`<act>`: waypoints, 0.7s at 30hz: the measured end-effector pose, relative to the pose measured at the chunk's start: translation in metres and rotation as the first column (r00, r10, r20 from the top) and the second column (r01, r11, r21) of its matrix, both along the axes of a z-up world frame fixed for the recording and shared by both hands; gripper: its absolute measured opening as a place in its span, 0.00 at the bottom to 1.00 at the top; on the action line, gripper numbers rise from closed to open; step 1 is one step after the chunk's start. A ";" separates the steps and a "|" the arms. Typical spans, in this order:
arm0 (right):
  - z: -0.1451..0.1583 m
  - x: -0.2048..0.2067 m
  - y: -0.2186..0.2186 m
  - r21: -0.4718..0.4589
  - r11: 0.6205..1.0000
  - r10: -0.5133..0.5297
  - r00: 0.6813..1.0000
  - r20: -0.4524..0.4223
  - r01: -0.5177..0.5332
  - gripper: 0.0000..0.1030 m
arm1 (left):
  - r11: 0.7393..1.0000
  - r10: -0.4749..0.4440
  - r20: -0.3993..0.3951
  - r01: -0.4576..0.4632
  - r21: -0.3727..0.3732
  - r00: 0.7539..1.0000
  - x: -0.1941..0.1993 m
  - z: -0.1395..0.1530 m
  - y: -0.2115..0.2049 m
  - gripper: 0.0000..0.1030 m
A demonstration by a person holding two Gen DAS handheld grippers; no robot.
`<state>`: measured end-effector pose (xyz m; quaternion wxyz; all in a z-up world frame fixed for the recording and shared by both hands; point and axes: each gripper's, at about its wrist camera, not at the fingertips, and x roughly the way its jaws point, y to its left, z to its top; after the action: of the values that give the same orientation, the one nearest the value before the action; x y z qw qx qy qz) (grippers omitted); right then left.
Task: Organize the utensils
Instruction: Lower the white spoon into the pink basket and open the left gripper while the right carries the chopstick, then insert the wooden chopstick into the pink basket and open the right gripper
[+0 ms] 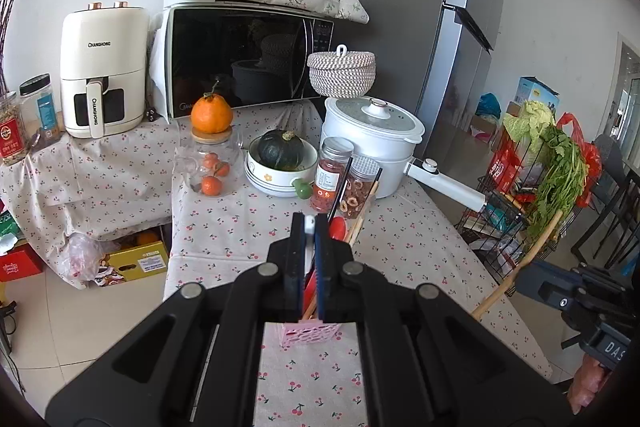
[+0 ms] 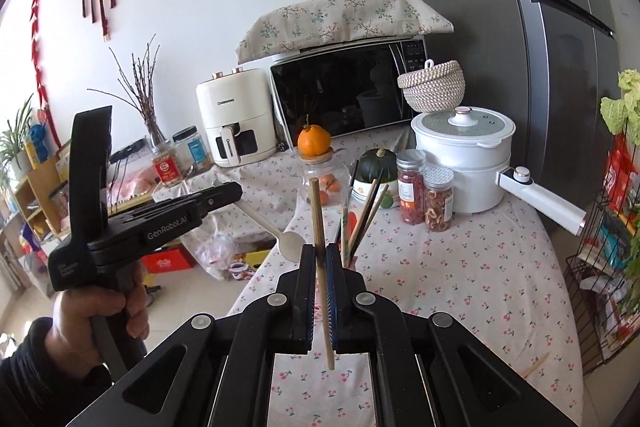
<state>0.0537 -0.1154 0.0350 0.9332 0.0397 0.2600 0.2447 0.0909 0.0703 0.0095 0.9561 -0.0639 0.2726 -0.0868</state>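
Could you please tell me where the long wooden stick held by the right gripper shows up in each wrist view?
Left wrist view: the wooden stick slants at the right edge of the table, ending at the right gripper.
Right wrist view: the stick stands near upright at centre, clamped between the fingers.
Shared landmark: the white pot.

The left gripper (image 1: 309, 227) is seen closed on a white utensil handle (image 1: 309, 231), directly above a pink perforated plastic holder (image 1: 310, 334) on the cherry-print tablecloth (image 1: 224, 227). Red utensils (image 1: 337, 227), dark chopsticks (image 1: 340, 187) and wooden sticks (image 1: 362, 215) are seen standing in the holder. The right gripper (image 1: 560, 301), holding a long wooden stick (image 1: 516, 267), is seen right of the holder.
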 end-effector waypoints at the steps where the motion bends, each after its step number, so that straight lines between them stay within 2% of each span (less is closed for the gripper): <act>1: 0.000 0.002 0.000 0.002 1.000 0.001 1.000 -0.005 -0.001 0.05 | 1.000 -0.004 -0.016 0.004 0.000 1.000 0.005 -0.003 -0.001 0.05; 8: 0.000 0.009 0.000 0.013 1.000 0.007 1.000 -0.020 -0.007 0.05 | 0.996 -0.033 -0.113 0.043 0.084 0.993 0.031 -0.025 -0.019 0.05; 11: 0.003 0.010 -0.003 0.025 1.000 0.000 1.000 -0.016 0.000 0.05 | 0.995 -0.042 -0.150 0.056 0.088 0.988 0.042 -0.035 -0.019 0.05; 13: 0.005 0.011 -0.003 0.032 0.999 -0.007 1.000 -0.013 0.008 0.05 | 0.997 -0.025 -0.171 0.037 0.069 0.985 0.046 -0.038 -0.014 0.17; 15: 0.007 0.014 -0.005 0.043 0.999 -0.014 1.000 -0.010 0.014 0.05 | 1.000 -0.002 -0.187 0.006 0.020 0.982 0.045 -0.037 -0.005 0.46; 19: 0.013 0.021 -0.007 0.062 0.998 -0.027 1.000 -0.003 0.027 0.05 | 0.999 0.009 -0.196 -0.018 -0.045 0.981 0.033 -0.031 0.010 0.63; 21: 0.016 0.026 -0.006 0.073 0.997 -0.034 0.999 0.003 0.034 0.05 | 0.998 0.022 -0.209 -0.036 -0.060 0.978 0.023 -0.031 0.019 0.76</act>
<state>0.0792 -0.1219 0.0510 0.9357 0.0779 0.2483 0.2383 0.1139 0.0888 -0.0216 0.9210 -0.1070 0.3671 -0.0742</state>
